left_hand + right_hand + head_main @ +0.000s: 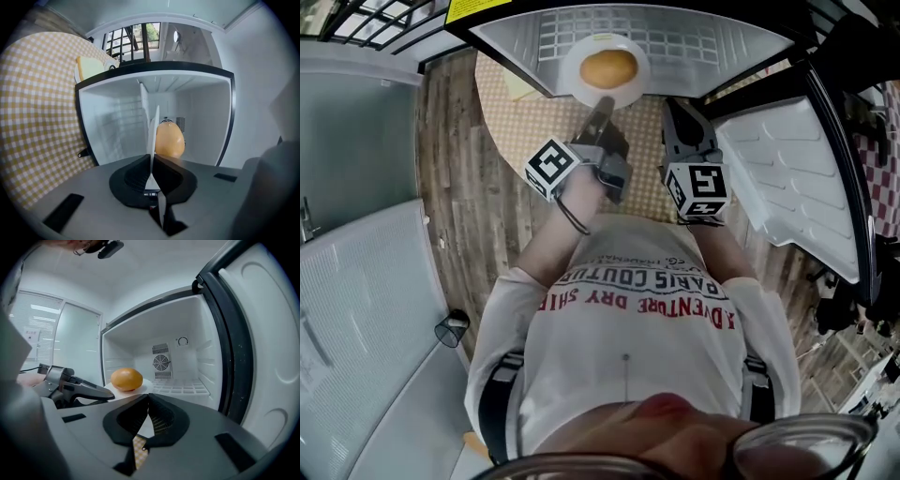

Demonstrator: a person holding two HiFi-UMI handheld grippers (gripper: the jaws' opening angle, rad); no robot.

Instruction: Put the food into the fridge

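- Food (pixel 608 67): on white plate (pixel 574 84), at fridge (pixel 703 42) mouth.
- Left gripper (pixel 602 107): fingers pinching plate rim.
- Right gripper (pixel 147 401): fingers together, empty.
- Risk: one-edge hold may tilt the plate, so the food could roll off.

White T-shirt (pixel 628 352) with printed lettering, black shoulder straps (pixel 495 408), glasses (pixel 797 452).

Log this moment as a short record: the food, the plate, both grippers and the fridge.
food: one round orange-yellow item on a white plate
plate position: at the mouth of the fridge, by its wire shelf; resting or not cannot be told
left gripper: shut on the plate's rim
right gripper: shut, nothing between its jaws, beside the left one
fridge door: open, at the right
beneath: checked cloth
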